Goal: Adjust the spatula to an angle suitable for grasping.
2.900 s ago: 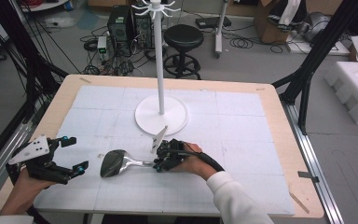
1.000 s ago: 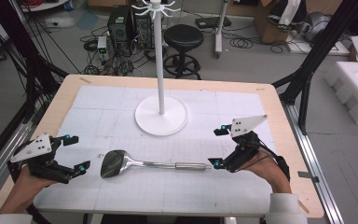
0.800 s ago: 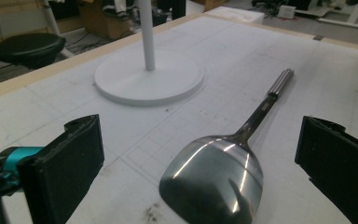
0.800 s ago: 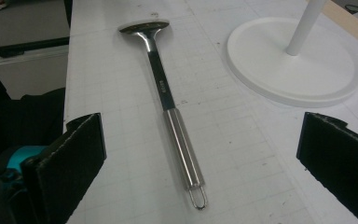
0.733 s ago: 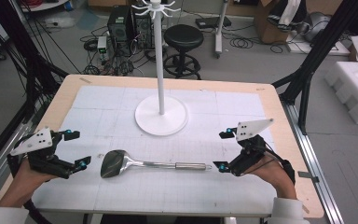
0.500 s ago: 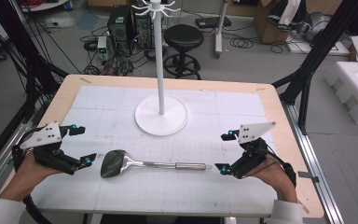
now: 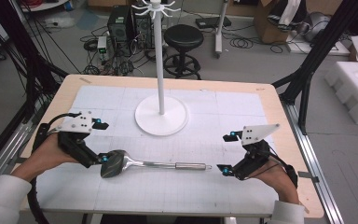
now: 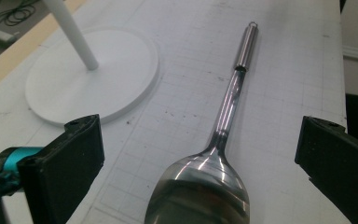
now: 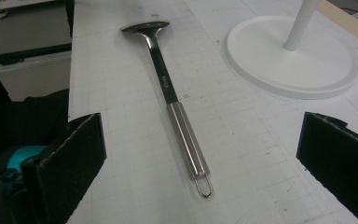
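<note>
Left tool (image 7: 100,142) hovers wide open at the ladle (image 7: 121,163) bowl; right tool (image 7: 227,152) wide, idle. Next: close on it.

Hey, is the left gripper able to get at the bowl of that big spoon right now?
Probably yes. The left gripper is open with its jaws either side of the spoon, which lies flat on the table with nothing between them.

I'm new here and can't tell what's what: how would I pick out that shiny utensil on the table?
Start at the white stand with its round base, mid-table on the white gridded mat. Just nearer the person lies the metal spoon, flat and crosswise, bowl toward the left tongs, handle loop toward the right tongs. It is the one shiny steel thing there.
</note>
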